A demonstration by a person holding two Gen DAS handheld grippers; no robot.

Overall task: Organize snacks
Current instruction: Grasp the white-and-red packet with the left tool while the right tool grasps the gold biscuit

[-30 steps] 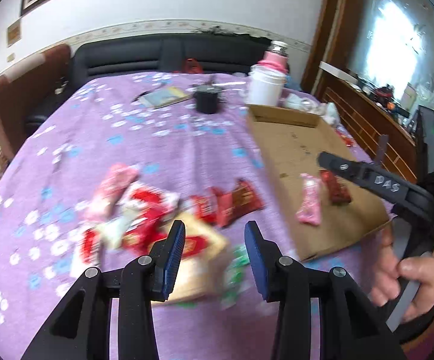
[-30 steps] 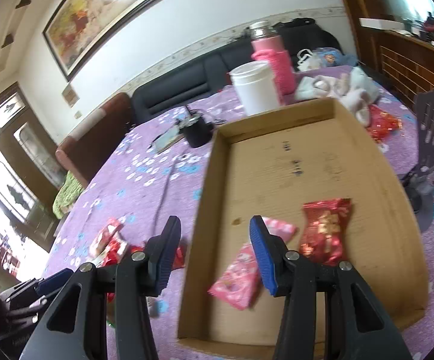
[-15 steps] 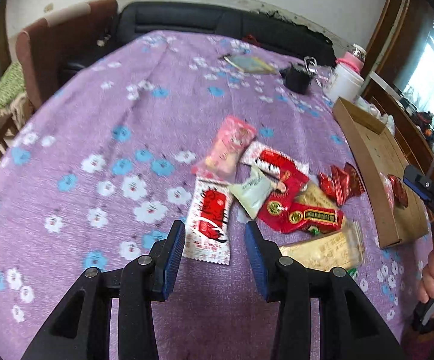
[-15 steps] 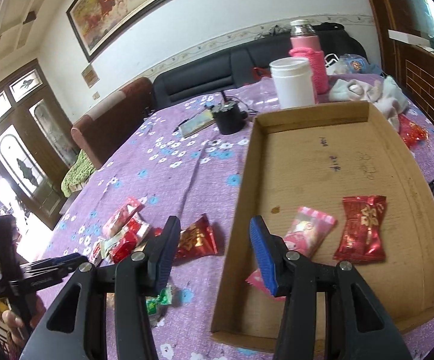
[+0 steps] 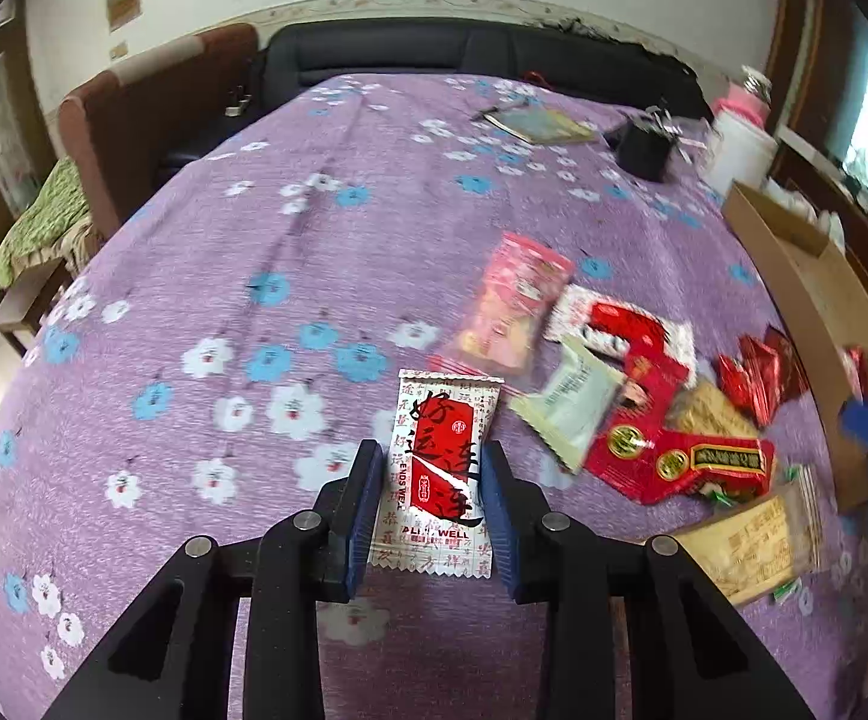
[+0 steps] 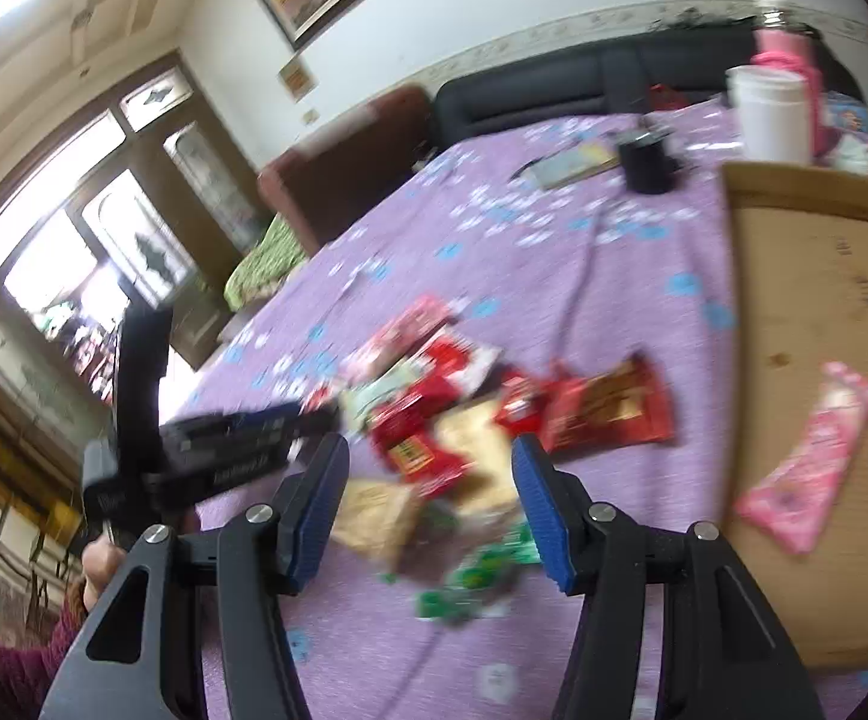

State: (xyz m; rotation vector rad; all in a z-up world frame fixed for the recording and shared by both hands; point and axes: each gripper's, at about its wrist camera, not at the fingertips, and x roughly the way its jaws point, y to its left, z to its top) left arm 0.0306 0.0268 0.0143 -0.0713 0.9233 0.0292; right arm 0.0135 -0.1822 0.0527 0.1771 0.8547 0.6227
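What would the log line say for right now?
left gripper: closing around white-and-red snack packet | right gripper: opening, empty, over snack pile | cardboard tray: pink packet inside

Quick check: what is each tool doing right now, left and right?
Left tool: jaws just closing around the white-and-red snack packet; a firm grip cannot be told.
Right tool: open, just widening, holding nothing, above the snack pile.
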